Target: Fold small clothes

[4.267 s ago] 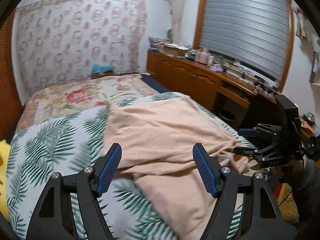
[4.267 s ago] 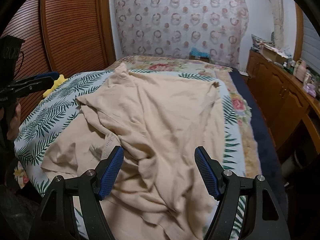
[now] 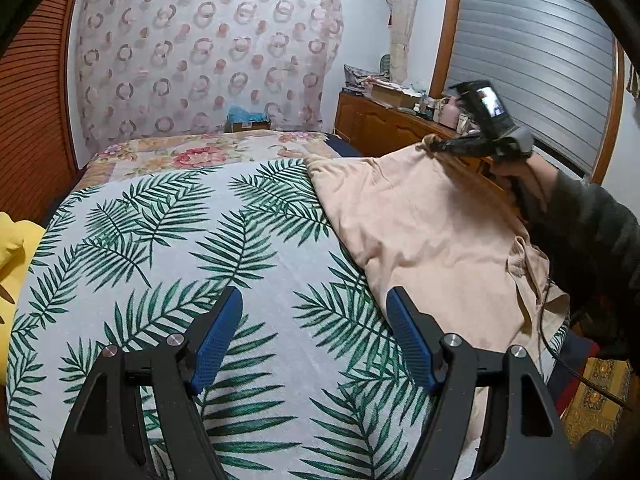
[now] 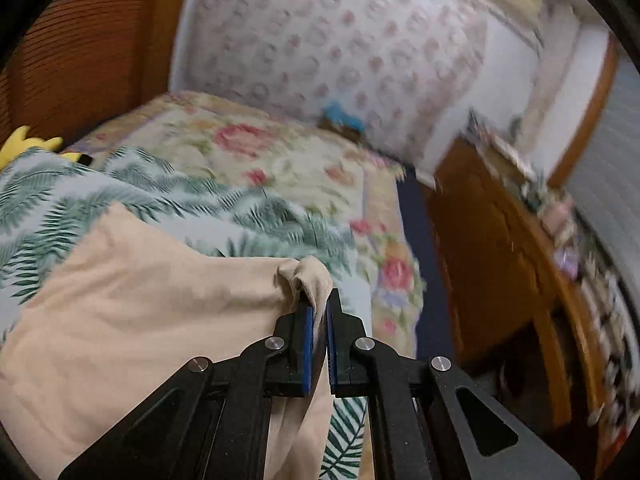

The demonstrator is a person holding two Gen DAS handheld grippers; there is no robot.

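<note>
A beige garment [image 3: 432, 232] hangs over the right side of the bed, lifted at one corner. My right gripper [image 4: 318, 304] is shut on that corner of the beige garment [image 4: 132, 300] and holds it up; it also shows in the left wrist view [image 3: 436, 145], raised at the right. My left gripper [image 3: 314, 312] is open and empty, low over the palm-leaf bedspread [image 3: 168, 248], with the garment's edge just right of its right finger.
A floral blanket [image 3: 200, 152] covers the far end of the bed. A yellow plush [image 3: 12, 248] lies at the left edge. A wooden dresser [image 3: 384, 124] with clutter runs along the right wall. A wooden slatted door [image 3: 32, 112] stands on the left.
The right gripper has shut on a corner of the garment and lifted it toward the right. The garment no longer lies spread over the bed. The left gripper stayed open.
</note>
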